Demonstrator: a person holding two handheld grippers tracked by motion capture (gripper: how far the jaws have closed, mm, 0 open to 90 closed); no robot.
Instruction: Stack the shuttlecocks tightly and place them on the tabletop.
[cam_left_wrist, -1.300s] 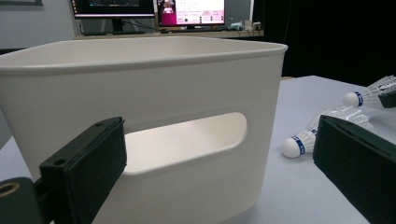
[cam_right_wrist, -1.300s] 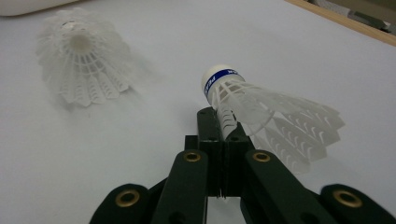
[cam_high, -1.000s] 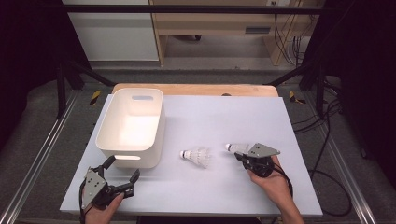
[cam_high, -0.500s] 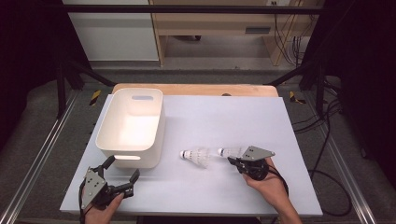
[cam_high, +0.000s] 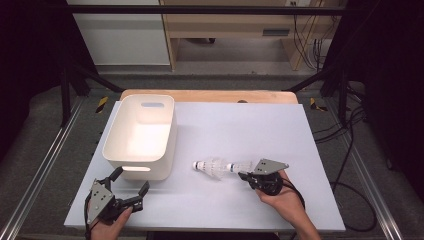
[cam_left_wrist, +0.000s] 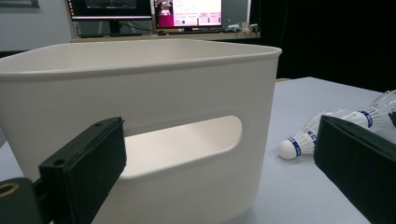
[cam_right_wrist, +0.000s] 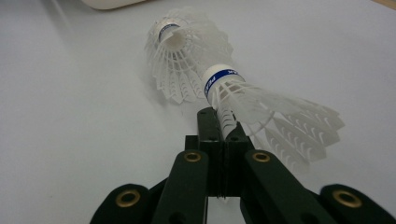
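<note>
Two white shuttlecocks with blue-banded corks are near the table's front middle. One shuttlecock (cam_high: 209, 167) (cam_right_wrist: 184, 56) lies on its side on the white tabletop. My right gripper (cam_high: 246, 175) (cam_right_wrist: 223, 127) is shut on a feather of the second shuttlecock (cam_high: 239, 166) (cam_right_wrist: 261, 100), whose cork points at the lying one's skirt and almost touches it. A white bin (cam_high: 140, 135) (cam_left_wrist: 140, 93) with handle cut-outs stands at the left. My left gripper (cam_high: 131, 181) (cam_left_wrist: 219, 163) is open just in front of the bin, holding nothing. Both shuttlecocks (cam_left_wrist: 303, 139) lie off to its right.
The white tabletop (cam_high: 250, 125) has free room at the back right and along the front. A wooden strip (cam_high: 210, 96) runs along its far edge. Metal rails and cables (cam_high: 350, 150) flank the table. Monitors (cam_left_wrist: 187, 11) stand beyond the bin.
My right gripper has moved left with its shuttlecock, bringing the cork up to the lying shuttlecock. The left gripper and the bin have stayed put.
</note>
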